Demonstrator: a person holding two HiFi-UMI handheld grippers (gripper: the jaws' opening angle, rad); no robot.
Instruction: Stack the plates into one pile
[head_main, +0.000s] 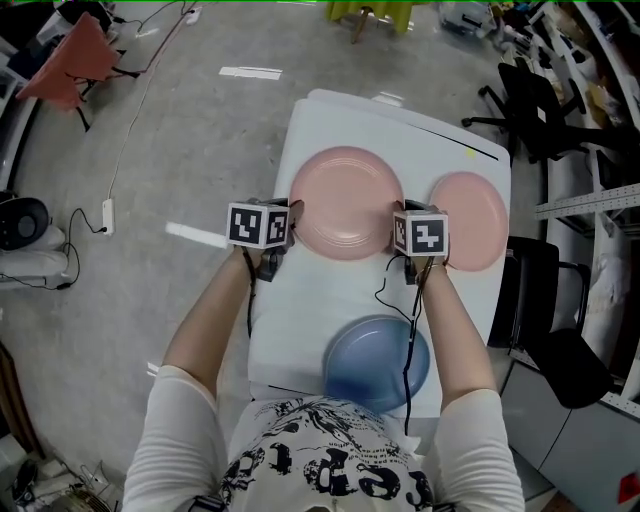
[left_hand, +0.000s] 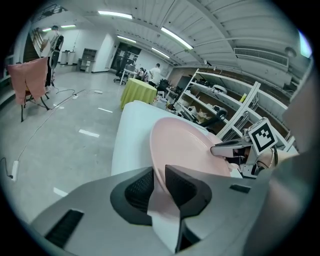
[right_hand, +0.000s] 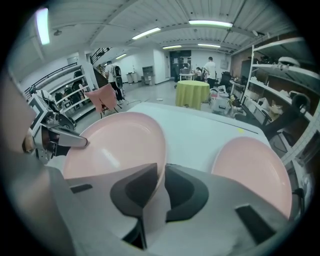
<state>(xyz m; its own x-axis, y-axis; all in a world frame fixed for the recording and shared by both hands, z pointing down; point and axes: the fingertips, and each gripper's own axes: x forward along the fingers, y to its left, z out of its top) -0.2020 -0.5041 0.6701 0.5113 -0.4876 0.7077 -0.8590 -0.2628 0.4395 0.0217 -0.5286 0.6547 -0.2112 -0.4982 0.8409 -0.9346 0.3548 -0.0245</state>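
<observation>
The large pink plate (head_main: 345, 200) lies mid-table on the white table (head_main: 290, 320). My left gripper (head_main: 293, 222) is at its left rim and my right gripper (head_main: 400, 238) at its right rim. A small pink plate (head_main: 470, 220) sits just to its right and a blue plate (head_main: 375, 362) nearer me. In the left gripper view my pads (left_hand: 140, 187) are clamped narrowly on the left rim. In the right gripper view my jaws pinch the right rim, with the small pink plate apart to the right.
</observation>
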